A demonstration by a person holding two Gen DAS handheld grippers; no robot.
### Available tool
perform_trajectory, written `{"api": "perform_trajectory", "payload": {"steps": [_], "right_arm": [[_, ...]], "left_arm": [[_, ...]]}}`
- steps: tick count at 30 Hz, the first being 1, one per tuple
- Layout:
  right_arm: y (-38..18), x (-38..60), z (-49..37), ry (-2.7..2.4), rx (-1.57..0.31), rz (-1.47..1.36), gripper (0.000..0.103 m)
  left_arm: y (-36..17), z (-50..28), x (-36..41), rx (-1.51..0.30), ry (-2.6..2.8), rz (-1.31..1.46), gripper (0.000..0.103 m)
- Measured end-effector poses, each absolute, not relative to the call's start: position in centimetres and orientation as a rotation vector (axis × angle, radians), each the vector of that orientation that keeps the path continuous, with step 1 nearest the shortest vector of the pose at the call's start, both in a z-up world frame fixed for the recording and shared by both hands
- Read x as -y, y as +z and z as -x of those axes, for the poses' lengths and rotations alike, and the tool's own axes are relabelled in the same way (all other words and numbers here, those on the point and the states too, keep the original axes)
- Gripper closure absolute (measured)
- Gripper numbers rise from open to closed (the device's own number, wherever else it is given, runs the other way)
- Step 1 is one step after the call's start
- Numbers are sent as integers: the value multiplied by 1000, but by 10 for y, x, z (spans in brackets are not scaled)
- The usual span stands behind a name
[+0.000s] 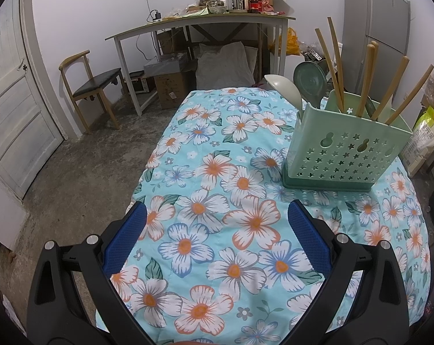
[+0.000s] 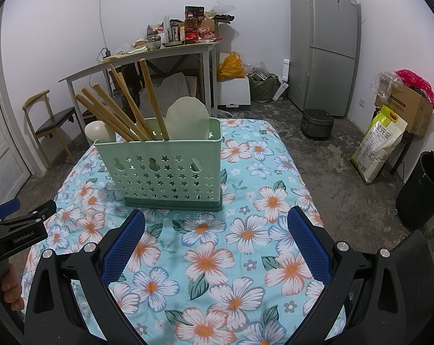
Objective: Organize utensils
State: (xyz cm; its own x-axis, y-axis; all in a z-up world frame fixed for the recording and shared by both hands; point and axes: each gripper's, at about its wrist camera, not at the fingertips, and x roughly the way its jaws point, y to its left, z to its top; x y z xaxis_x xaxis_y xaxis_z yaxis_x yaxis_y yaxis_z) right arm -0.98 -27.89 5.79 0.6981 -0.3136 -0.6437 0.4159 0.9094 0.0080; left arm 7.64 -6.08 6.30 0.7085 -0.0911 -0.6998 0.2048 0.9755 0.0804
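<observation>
Dead ahead of the right gripper [image 2: 216,224], just beyond its spread, empty jaws, stands the green utensil holder [image 2: 166,169] on the floral-covered surface [image 2: 245,258], already bristling with wooden chopsticks [image 2: 125,112] and pale spoons [image 2: 188,118]. For the left gripper [image 1: 217,221], jaws likewise wide apart and holding nothing, that holder [image 1: 343,155] sits ahead and off to the right. The chopsticks' long axes run upward, fanning out above the rim. No loose utensil shows on the cloth near either pair of jaws, so the job looks about done. The right gripper is the nearer and squarer, should anything need straightening.
</observation>
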Motion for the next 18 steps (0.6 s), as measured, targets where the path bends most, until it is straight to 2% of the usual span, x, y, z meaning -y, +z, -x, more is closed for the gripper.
{"api": "perform_trajectory", "payload": {"steps": [18], "right_arm": [[57,278,9,-406,-689,-159,6]], "left_arm": [[63,-77,61,-772,-167,-156,8]]}}
